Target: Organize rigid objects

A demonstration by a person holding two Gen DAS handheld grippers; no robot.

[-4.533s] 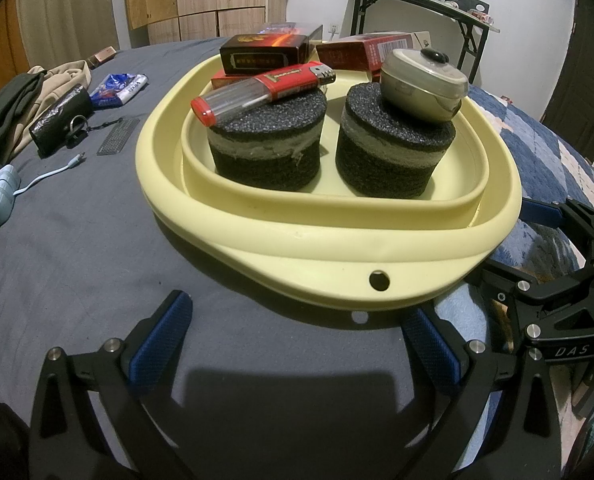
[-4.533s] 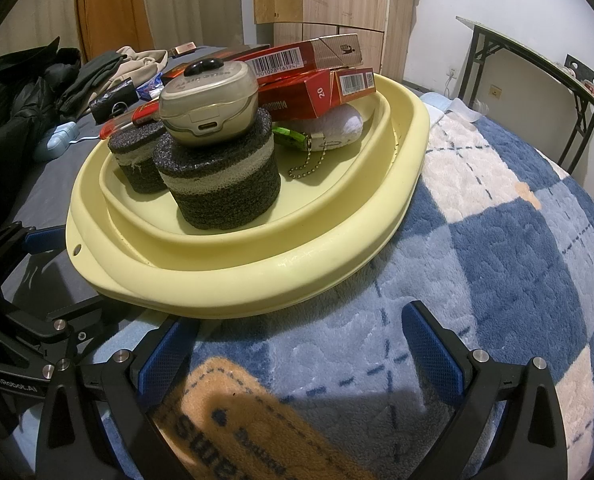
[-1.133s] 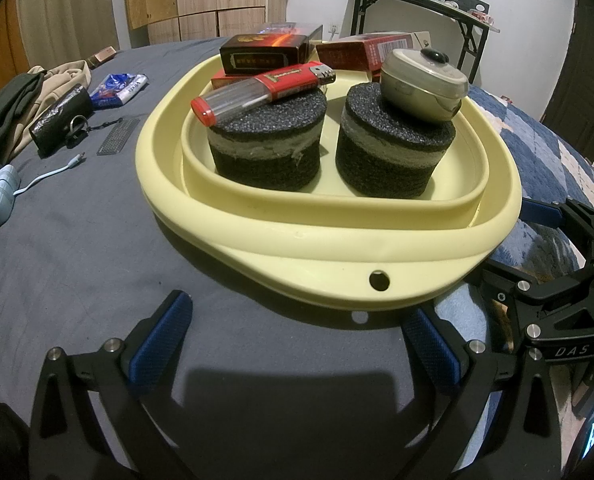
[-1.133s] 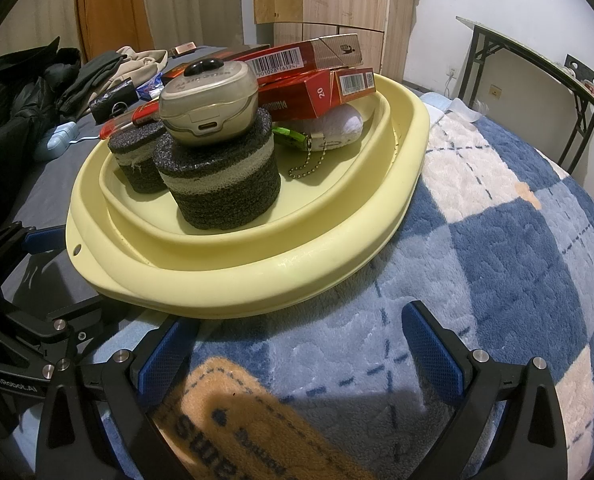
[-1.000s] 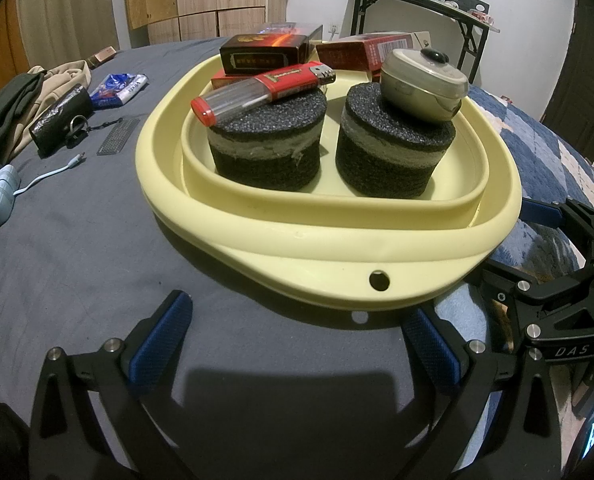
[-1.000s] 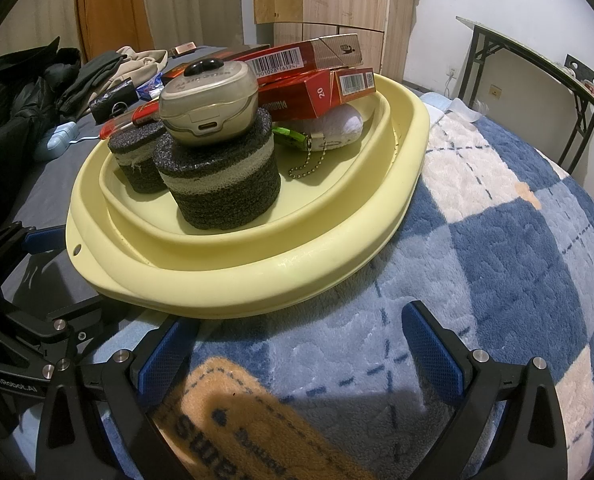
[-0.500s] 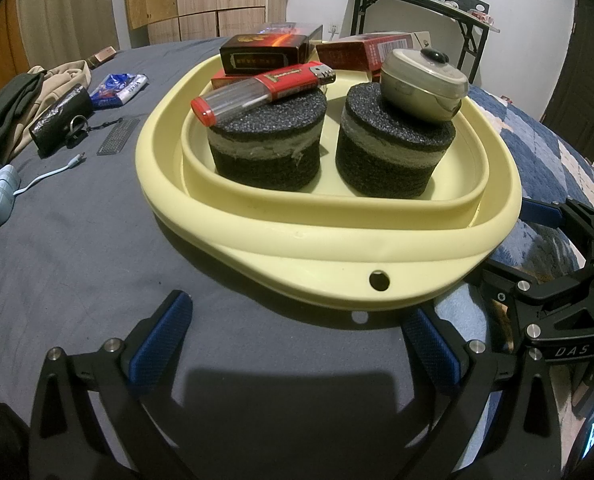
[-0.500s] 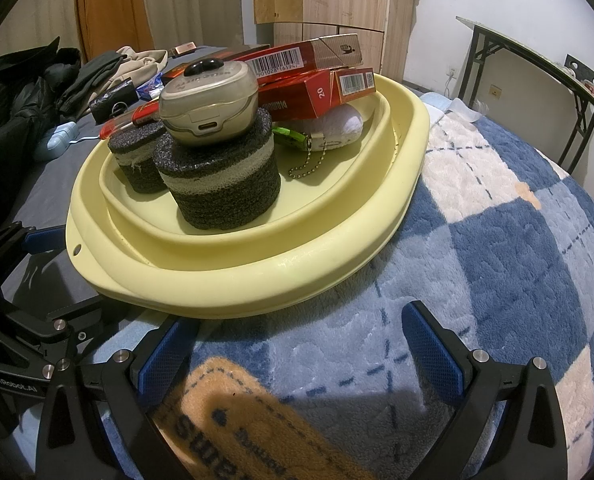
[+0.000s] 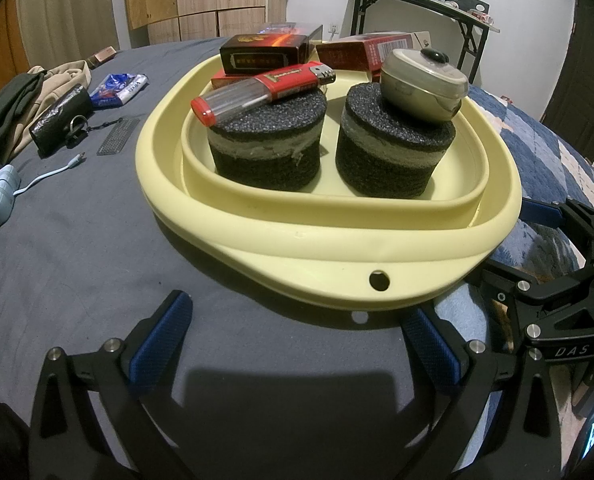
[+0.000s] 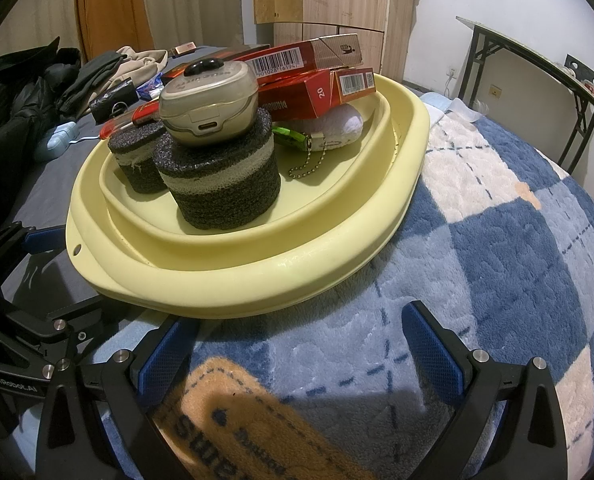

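Note:
A pale yellow basin (image 9: 297, 240) (image 10: 257, 276) rests on the bed. In it stand two black foam cylinders (image 9: 265, 152) (image 9: 393, 156). A red lighter (image 9: 265, 86) lies on the left one; a beige earbud case (image 9: 423, 84) (image 10: 209, 100) sits on the right one. Red and black cigarette boxes (image 9: 269, 52) (image 10: 317, 80) are stacked at the back, with a white plush keychain (image 10: 337, 128) under them. My left gripper (image 9: 297, 340) is open and empty just before the basin's near rim. My right gripper (image 10: 297, 344) is open and empty at the basin's right side.
On the grey sheet to the left lie a black pouch (image 9: 59, 120), a blue snack packet (image 9: 117, 86), a charging cable (image 9: 49, 174) and clothes (image 9: 17, 108). A blue checked blanket (image 10: 497, 240) covers the right side. A folding table (image 9: 417, 4) stands behind.

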